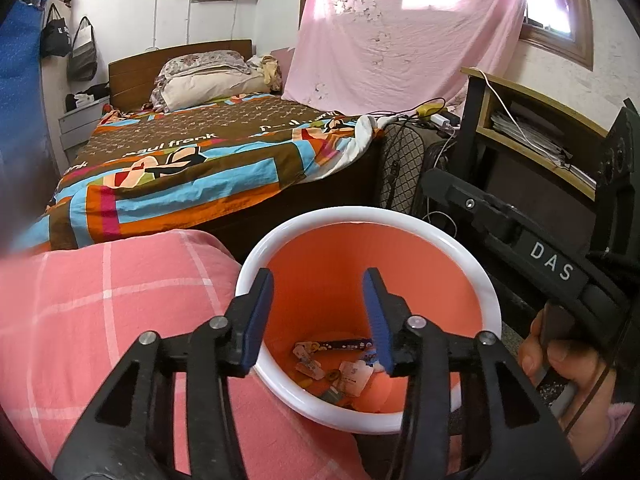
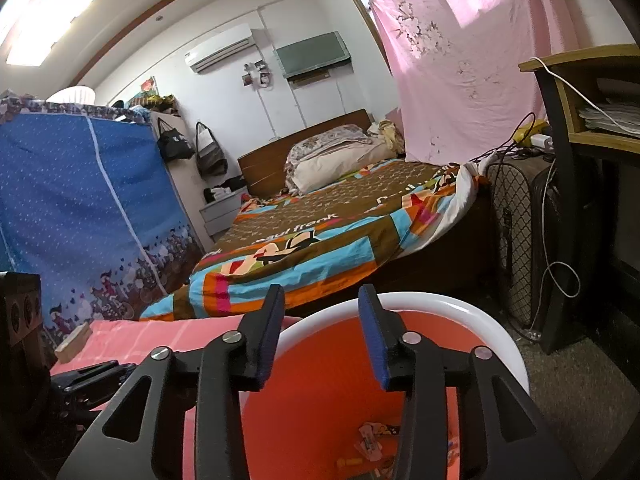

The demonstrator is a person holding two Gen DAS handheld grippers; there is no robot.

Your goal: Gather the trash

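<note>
An orange bin with a white rim [image 1: 490,280] stands beside a pink checked bedspread [image 1: 100,300]. Several small wrappers and scraps [image 1: 348,368] lie on its bottom. My left gripper [image 1: 318,312] hangs over the bin's mouth, open, with nothing between its blue pads. In the right wrist view the same bin [image 2: 460,312] sits below my right gripper [image 2: 320,328], which is also open and empty above the rim. Scraps [image 2: 372,440] show at the bin's bottom there too. The right gripper's body [image 1: 552,264] and the hand [image 1: 560,364] holding it appear at the right of the left wrist view.
A bed with a colourful quilt [image 1: 208,160] lies beyond the bin. A pink curtain [image 1: 400,40] hangs behind. A desk with papers [image 1: 532,128], a fan heater [image 2: 516,240] and cables stand to the right. A blue fabric wardrobe [image 2: 80,200] stands on the left.
</note>
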